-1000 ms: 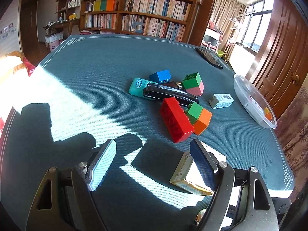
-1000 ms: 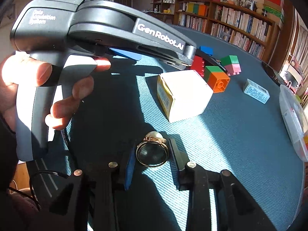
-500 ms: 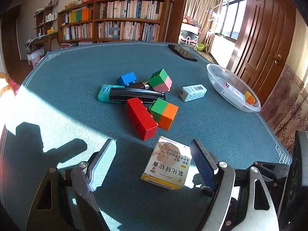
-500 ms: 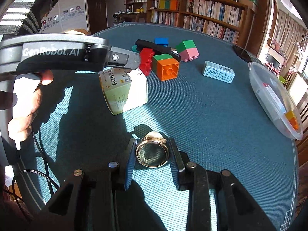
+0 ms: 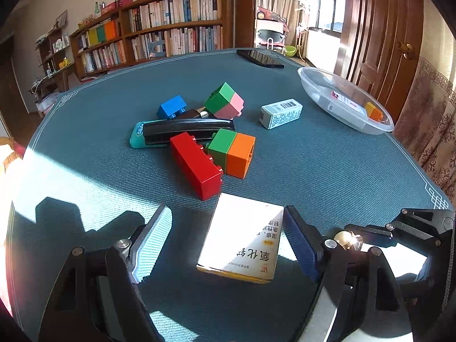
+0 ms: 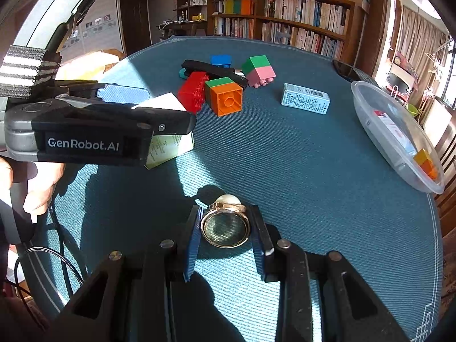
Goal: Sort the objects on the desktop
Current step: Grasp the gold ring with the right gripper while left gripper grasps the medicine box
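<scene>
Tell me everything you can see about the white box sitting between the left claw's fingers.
The white box is a small cardboard carton with a sunlit white top face, yellow edging along its near end and printed Chinese characters. It looks closed and undamaged, lying flat on the teal table cloth, just in front of the red brick. The left claw straddles it with open jaws; the right finger is close against its side, the left finger clearly apart. The right wrist view shows pale green print on another side.

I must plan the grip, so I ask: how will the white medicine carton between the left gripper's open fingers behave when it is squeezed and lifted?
The white carton looks like thin cardboard, so it probably dents under a hard squeeze. It seems light for its size. Its flat sides face the left gripper pads, so slipping or rolling seems unlikely.
</scene>
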